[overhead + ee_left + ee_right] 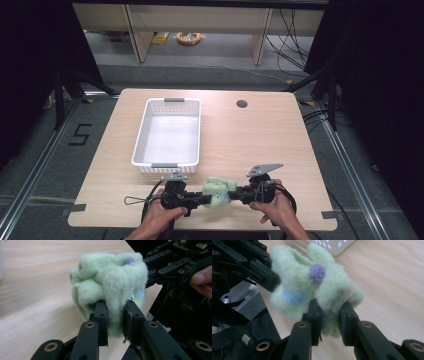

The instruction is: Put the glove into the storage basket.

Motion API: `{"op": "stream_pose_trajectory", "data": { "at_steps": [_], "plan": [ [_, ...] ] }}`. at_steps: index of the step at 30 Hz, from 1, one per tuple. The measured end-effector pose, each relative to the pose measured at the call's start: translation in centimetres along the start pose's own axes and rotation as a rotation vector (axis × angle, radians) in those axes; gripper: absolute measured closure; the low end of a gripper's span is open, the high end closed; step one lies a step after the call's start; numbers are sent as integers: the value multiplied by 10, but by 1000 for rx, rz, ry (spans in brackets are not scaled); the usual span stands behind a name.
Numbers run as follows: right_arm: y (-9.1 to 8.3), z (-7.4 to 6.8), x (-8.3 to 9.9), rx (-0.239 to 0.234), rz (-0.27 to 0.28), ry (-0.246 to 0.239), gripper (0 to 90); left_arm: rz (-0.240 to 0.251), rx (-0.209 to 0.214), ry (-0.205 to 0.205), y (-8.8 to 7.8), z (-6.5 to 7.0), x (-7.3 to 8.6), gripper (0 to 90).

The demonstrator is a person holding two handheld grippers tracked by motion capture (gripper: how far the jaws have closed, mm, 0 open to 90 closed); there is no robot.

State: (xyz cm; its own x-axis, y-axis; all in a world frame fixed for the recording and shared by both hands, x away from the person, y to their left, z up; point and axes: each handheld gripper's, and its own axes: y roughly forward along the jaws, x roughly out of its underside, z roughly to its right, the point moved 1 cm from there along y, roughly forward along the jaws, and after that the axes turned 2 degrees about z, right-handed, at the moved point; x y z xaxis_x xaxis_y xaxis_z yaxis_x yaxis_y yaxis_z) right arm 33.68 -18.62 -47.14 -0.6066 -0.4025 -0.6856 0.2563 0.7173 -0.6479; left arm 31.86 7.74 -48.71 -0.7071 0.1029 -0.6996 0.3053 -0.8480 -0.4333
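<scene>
Writing is showing in one place: a dark "5" [80,135] is marked on the grey floor beyond the tabletop's left edge. A small white tag on the dark cloth at the lower left of the right gripper view is too blurred to read.

Left gripper [197,199] is sitting by the tabletop's [260,140] near edge, gripped in the person's left hand [162,217], and its black jaws are pinching the left side of a pale green fleece item [217,191]. In the left gripper view the jaws are standing narrowly apart with a thick fold of the fleece [110,287] squeezed between the pads. The fleece item is being held bunched between the two grippers, at the middle of the near edge, just in front of the white basket [170,164]. Whether it is touching the wood cannot be told.

Fleece here is looking fuzzy, soft and lumpy, folded into rounded lobes. A purple pom-pom [317,273] and a light blue patch [293,296] are sitting on its surface.

Right gripper [239,192], held in the right hand [280,210], is clamping the opposite side; its jaws are likewise nearly closed on a wad of the fleece [332,297].

Basket is looking like rigid perforated plastic, rectangular, with grey handles, lying left of centre. Tabletop is showing a light wood grain with rounded corners and a dark round hole [242,104] near its far edge.
</scene>
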Motion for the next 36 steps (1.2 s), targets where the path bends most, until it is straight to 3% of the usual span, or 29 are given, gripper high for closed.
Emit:
{"op": "stream_pose_trajectory", "data": {
  "at_steps": [9,12,19,20,23,29,30,31,33,35,36],
  "plan": [
    [-8,-8,-28,18,2,-15,741,22,10,1,-17,0,-22,742],
    [-8,-9,-38,16,7,-43,741,24,4,12,-24,-1,-30,742],
    [-7,-12,-63,-8,14,-58,741,21,-11,41,-40,-4,-49,742],
    [-8,-15,-66,10,8,-35,741,25,-15,38,-42,-4,-51,741],
    [-8,-19,-76,1,4,-36,741,26,-25,45,-48,-6,-59,741],
    [-6,-21,-95,16,14,-71,741,27,-40,64,-62,-9,-73,741],
    [-4,-20,-98,16,26,-100,741,29,-43,62,-63,-9,-75,741],
    [-4,-23,-101,6,10,-59,740,27,-50,62,-65,-9,-76,741],
    [-1,-22,-107,7,17,-89,741,26,-49,64,-69,-12,-79,741],
    [-1,-24,-109,3,9,-67,740,30,-58,62,-73,-14,-83,741],
    [3,-24,-117,-2,16,-82,741,29,-59,61,-76,-17,-85,741]
  ]
}}
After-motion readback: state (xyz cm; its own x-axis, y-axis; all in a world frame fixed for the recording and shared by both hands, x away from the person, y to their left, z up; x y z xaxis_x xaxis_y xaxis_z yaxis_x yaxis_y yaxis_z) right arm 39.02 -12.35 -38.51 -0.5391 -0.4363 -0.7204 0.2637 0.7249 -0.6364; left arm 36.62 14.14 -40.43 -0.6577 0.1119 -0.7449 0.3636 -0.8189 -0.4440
